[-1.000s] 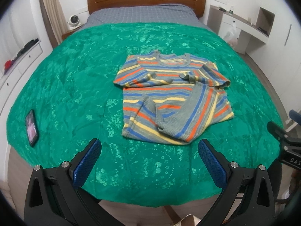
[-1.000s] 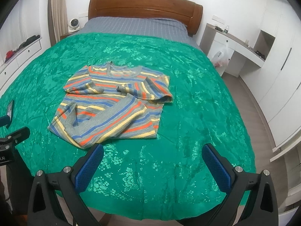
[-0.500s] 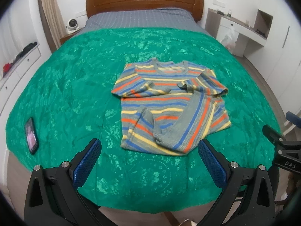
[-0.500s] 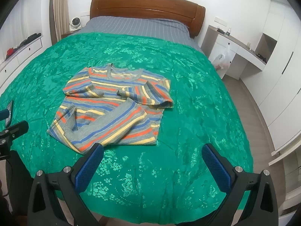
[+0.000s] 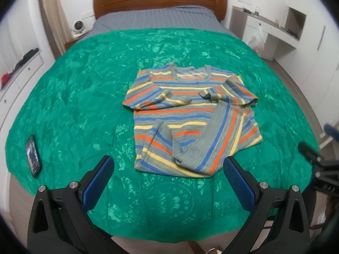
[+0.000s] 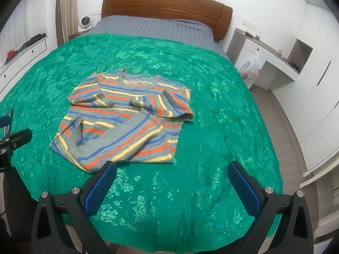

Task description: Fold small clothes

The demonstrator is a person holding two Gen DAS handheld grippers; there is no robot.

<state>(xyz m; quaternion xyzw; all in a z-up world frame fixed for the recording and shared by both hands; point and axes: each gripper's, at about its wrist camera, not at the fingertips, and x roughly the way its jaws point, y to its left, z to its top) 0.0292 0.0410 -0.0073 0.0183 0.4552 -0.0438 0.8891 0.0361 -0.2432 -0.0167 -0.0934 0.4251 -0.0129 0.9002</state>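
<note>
Striped sweater (image 5: 190, 118) at 12 o'clock on green bedspread (image 5: 74, 105), sleeves folded in, final folds likely left; left gripper (image 5: 167, 182) and right gripper (image 6: 171, 188) both gaping wide, empty.

The supporting surface is a bed (image 5: 161, 14) with a brown wooden headboard. A grey checked sheet (image 5: 156, 19) is exposed at the head end. The remainder is covered by a green floral-patterned bedspread (image 5: 84, 89), which hangs over the foot edge. A striped sweater (image 5: 190, 114) is laid flat near the centre of the bedspread, both sleeves folded across the body. A dark phone (image 5: 32, 155) is placed near the left edge.
</note>
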